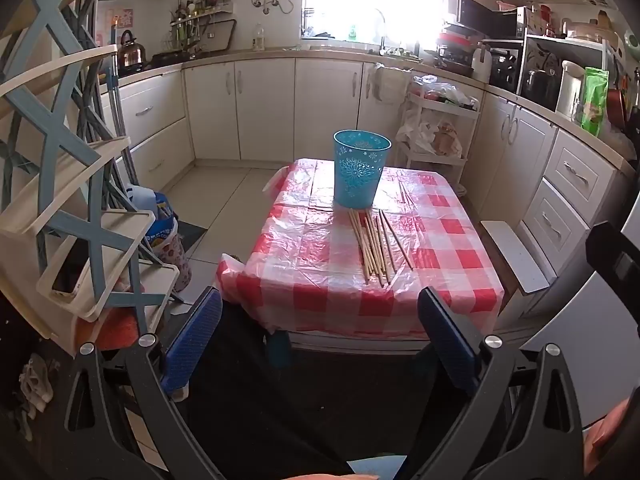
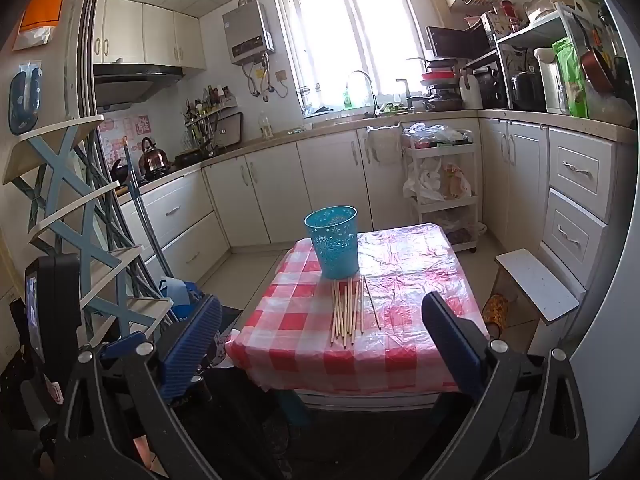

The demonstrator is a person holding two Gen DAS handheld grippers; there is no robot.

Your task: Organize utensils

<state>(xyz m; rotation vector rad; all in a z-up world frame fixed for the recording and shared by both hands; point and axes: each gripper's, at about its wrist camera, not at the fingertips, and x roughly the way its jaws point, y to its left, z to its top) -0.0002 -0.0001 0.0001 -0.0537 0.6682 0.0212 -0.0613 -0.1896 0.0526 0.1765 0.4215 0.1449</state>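
Lying in a loose bundle on the checked surface, the chopsticks run lengthwise away from both grippers, far ends touching the foot of the blue basket. Left gripper and right gripper hang short of the near edge, jaws spread wide and empty. Neither looks clearly nearer; the bundle sits straight ahead of both, with two strays beyond on the right.

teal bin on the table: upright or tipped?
Upright. The teal perforated plastic bin stands on its base on the red-checked tablecloth, rim up. The wooden chopsticks lie flat in front of it.
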